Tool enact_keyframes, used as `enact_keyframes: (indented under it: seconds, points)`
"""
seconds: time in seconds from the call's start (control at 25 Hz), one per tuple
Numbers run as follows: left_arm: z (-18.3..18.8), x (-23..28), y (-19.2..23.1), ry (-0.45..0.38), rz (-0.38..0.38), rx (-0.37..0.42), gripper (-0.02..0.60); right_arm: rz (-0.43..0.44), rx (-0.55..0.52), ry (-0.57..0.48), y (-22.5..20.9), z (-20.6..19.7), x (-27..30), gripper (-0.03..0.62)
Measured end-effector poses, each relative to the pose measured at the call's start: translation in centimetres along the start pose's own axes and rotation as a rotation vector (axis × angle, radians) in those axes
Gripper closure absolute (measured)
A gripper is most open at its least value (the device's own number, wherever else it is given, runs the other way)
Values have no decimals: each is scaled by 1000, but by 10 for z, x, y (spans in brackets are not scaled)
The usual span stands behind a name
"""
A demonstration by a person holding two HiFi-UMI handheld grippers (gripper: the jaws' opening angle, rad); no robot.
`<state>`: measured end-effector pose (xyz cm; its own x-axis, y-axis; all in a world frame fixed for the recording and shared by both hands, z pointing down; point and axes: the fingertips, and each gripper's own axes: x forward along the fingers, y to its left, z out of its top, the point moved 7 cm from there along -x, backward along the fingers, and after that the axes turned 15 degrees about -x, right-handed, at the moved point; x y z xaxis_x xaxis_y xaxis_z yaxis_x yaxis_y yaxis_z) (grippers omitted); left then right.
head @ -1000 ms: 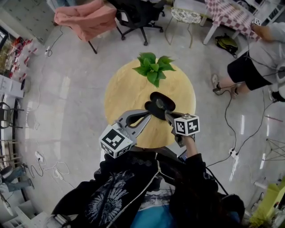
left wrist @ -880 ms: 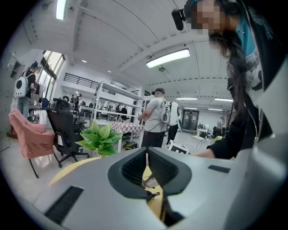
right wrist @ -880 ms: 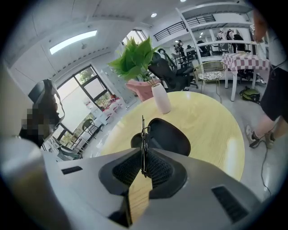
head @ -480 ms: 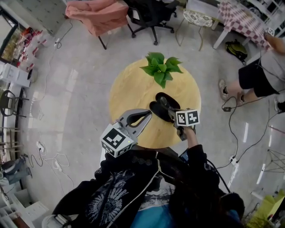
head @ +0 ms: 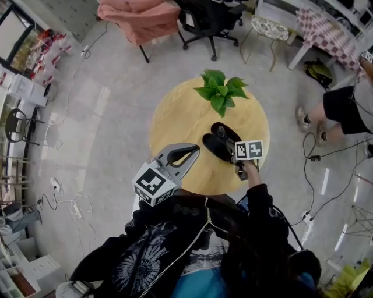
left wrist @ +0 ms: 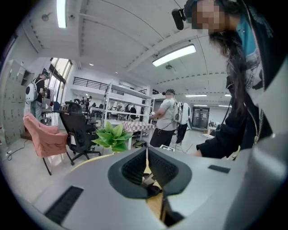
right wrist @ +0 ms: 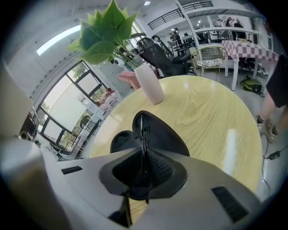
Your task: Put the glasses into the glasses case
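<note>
The black glasses case (head: 217,142) lies open on the round wooden table (head: 175,116), right of its middle. In the right gripper view its two dark halves (right wrist: 166,134) spread just beyond the jaws. My right gripper (head: 231,148) points steeply down at the case and is shut on the glasses (right wrist: 142,128), which show edge-on as a thin dark frame over the open case. My left gripper (head: 194,151) hovers over the table's near edge, left of the case, jaws together with nothing in them. In its own view the left gripper (left wrist: 147,155) shows both jaws meeting in a thin line.
A green plant (head: 220,92) in a white vase (right wrist: 148,83) stands at the table's far side. A seated person (head: 349,96) is at the right, cables (head: 309,174) run over the floor, and chairs (head: 210,17) stand behind. People (left wrist: 168,119) stand farther off.
My right gripper has come down and forward with the glasses, closer over the open case. The left gripper has stayed about where it was.
</note>
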<state>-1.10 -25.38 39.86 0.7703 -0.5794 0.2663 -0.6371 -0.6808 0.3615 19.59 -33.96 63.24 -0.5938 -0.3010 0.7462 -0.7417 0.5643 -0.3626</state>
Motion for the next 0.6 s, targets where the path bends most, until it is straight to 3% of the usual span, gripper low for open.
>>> enact_keyframes:
  seconds: [0.6]
  points:
    - [-1, -15, 4, -11, 32, -3, 563, -130, -85, 17, -2, 3, 3, 531]
